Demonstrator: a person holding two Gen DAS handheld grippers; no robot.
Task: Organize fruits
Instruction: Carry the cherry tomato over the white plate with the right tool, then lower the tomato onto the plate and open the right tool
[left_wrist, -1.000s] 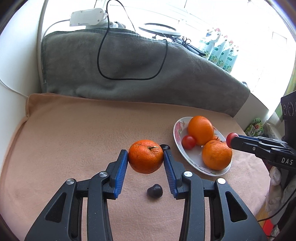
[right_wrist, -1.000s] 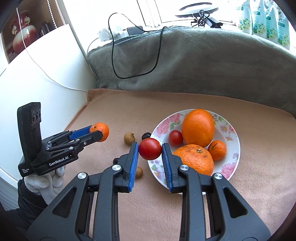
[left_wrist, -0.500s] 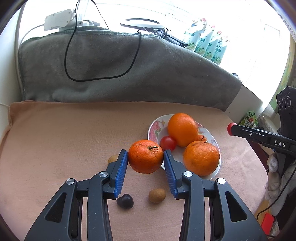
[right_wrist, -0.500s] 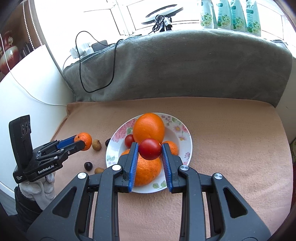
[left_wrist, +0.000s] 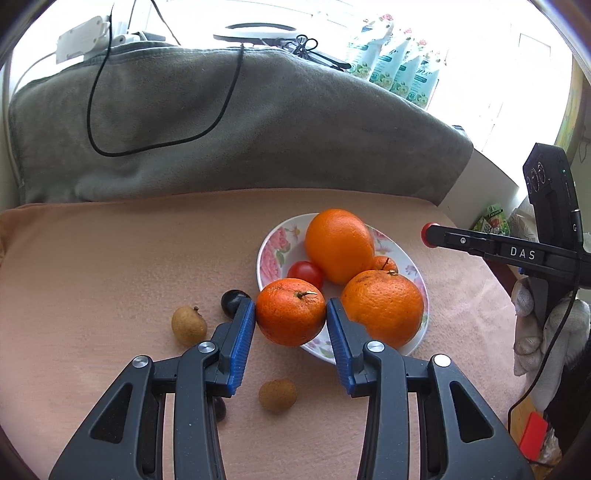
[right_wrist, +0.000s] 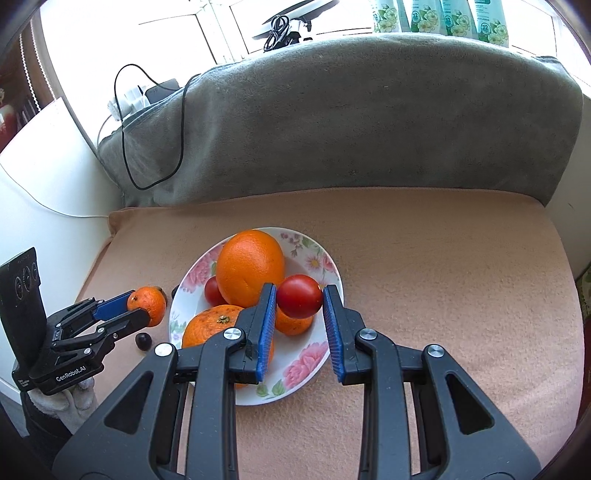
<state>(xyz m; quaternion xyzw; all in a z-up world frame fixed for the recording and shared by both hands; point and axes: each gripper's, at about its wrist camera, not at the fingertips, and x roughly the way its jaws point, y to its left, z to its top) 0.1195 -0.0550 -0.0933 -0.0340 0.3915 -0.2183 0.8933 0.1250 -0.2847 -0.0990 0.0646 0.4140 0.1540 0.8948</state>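
Fingers: left gripper (left_wrist: 290, 312) clamps mandarin (left_wrist: 290, 312) at plate (left_wrist: 267, 254) rim; right gripper (right_wrist: 299, 301) clamps tomato (right_wrist: 299, 301) above plate.

Left wrist view: a dark fruit (left_wrist: 221, 408) is mostly hidden behind the left gripper's (left_wrist: 291, 314) finger; kind cannot be told. Plate (left_wrist: 269, 254) near rim is covered by the held mandarin (left_wrist: 290, 312). Right wrist view: small orange (right_wrist: 293, 322) is partly hidden behind the gripped tomato (right_wrist: 300, 296); bottles (right_wrist: 439, 16) are cut off by the top edge.
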